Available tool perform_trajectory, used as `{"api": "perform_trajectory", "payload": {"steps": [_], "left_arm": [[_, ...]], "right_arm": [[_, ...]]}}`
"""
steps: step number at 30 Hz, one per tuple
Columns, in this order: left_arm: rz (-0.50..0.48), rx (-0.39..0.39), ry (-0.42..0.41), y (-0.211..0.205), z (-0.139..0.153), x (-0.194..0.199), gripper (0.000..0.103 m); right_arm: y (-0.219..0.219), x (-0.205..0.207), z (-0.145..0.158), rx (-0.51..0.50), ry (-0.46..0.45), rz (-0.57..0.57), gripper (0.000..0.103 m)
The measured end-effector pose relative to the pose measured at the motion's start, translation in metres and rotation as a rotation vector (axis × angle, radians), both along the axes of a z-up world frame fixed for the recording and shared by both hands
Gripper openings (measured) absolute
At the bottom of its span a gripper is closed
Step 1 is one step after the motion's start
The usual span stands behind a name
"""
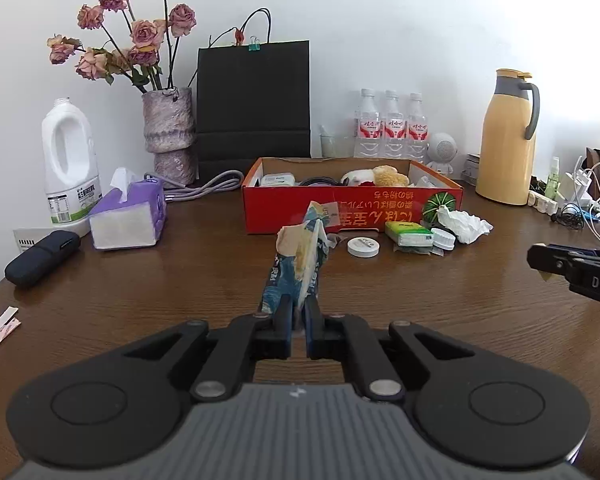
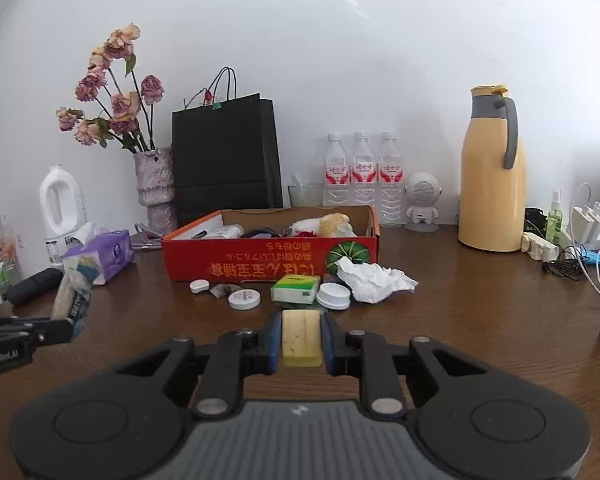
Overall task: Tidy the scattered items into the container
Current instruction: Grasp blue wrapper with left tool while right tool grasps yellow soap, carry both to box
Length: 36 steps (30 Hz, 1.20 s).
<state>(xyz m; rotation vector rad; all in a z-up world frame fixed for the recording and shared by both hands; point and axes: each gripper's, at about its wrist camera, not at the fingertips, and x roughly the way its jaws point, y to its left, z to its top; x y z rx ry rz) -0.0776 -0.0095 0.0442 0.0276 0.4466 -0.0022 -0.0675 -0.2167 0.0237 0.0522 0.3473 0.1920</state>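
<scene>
— What have I got in my left tool (image 1: 298,314)?

— It's clamped tight on a crumpled blue-and-white wrapper (image 1: 300,256), which sticks up from the jaws above the brown counter (image 1: 140,292), short of the red box (image 1: 352,208).

— And my right tool (image 2: 301,338)?

— Narrow, pinching a pale yellow block (image 2: 301,338) between its blue pads (image 2: 273,338), also held in front of the box.

— What's still loose out there?

— On the counter just in front of the box: a crumpled white tissue (image 2: 374,282), a green-and-white packet (image 2: 296,289), a white ridged lid (image 2: 333,296) touching that packet, a small round white tin (image 2: 244,300) and a small white cap (image 2: 199,286).

— And in the box?

— A yellow sponge-like lump (image 2: 334,224), something white, dark cable; I can't make out the rest.
</scene>
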Motion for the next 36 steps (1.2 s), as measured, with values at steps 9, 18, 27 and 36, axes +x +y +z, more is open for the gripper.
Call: {"api": "perform_trajectory", "payload": {"steps": [9,18,27,36], "left_arm": [[-0.076,0.031,-0.101,-0.008,0.033,0.115,0.007],[-0.131,-0.063,0.179,-0.014,0.053,0.348,0.007],[-0.184,0.011,0.52,-0.028,0.009,0.448,0.02],[-0.257,0.003,0.441,-0.018,0.056,0.451,0.054]], "right_arm": [[-0.002,0.084,0.044,0.023,-0.09,0.031,0.02],[-0.017,0.331,0.101,0.058,0.175,0.061,0.02],[0.006,0.473,0.057,-0.151,0.577,-0.046,0.02],[0.018,0.489,0.047,-0.206,0.595,-0.059,0.028]]}}
